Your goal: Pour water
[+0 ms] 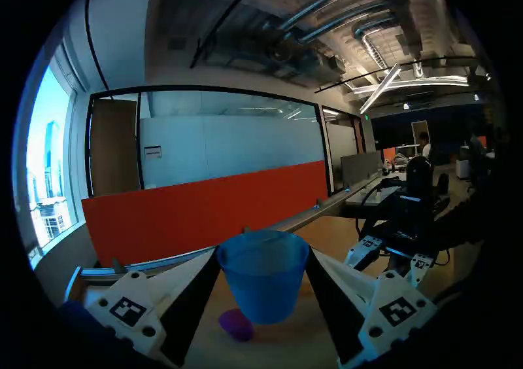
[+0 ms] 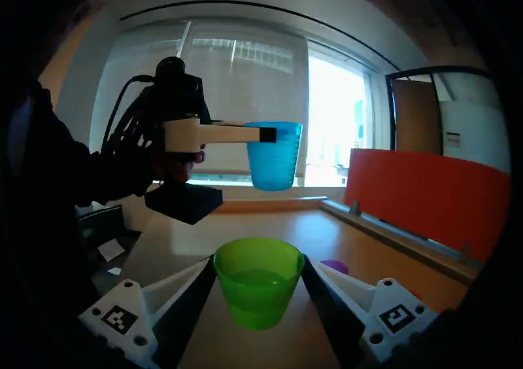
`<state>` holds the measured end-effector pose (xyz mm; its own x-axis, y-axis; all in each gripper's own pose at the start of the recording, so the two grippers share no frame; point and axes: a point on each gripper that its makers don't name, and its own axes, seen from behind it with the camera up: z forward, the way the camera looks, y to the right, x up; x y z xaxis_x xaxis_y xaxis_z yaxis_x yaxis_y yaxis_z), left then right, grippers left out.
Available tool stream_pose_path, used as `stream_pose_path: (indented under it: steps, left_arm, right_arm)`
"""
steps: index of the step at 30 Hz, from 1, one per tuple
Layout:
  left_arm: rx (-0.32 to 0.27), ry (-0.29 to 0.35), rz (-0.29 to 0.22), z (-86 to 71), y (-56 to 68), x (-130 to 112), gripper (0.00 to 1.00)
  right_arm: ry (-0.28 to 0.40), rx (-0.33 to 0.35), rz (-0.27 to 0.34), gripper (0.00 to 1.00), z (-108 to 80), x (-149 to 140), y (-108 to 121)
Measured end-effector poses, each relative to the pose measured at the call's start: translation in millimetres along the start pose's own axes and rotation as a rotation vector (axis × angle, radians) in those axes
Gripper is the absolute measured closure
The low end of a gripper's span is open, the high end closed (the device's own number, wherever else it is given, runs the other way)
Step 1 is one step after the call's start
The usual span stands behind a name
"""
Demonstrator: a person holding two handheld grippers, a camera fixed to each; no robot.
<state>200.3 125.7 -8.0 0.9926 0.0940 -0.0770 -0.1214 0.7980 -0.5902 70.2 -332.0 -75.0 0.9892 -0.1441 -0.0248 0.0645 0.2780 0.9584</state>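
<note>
1. the left gripper (image 1: pixel 263 264) has its two fingers (image 1: pixel 189 290) pressed on either side of a blue cup (image 1: pixel 263 287), holding it upright above the tabletop (image 1: pixel 330 230).
2. a small purple thing (image 1: pixel 236 324) lies on the tabletop below the cup.
3. the right gripper (image 1: pixel 394 252) shows farther off at right, too dark to tell its grip.
4. an orange partition (image 1: pixel 196 205) runs along the tabletop's far edge, and a window (image 1: pixel 49 179) stands at left.

No readable text: wall notice (image 1: pixel 152 152) too small, coded markers (image 1: pixel 127 311) on the fingers (image 1: pixel 163 290) wordless.
</note>
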Motion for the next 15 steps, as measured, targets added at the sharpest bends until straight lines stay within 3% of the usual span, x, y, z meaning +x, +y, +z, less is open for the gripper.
stream_pose_path:
  steps: [8, 15]
  left_arm:
    - [-0.002, 0.001, -0.057, -0.4, -2.5, -6, 0.12]
    - [0.006, -0.015, -0.041, -3.1, -6.7, -15, 0.12]
  right_arm:
    - [0.001, -0.003, 0.004, 0.07, -0.3, 1, 2]
    - [-0.008, -0.005, 0.006, 0.07, -2.5, -1, 3]
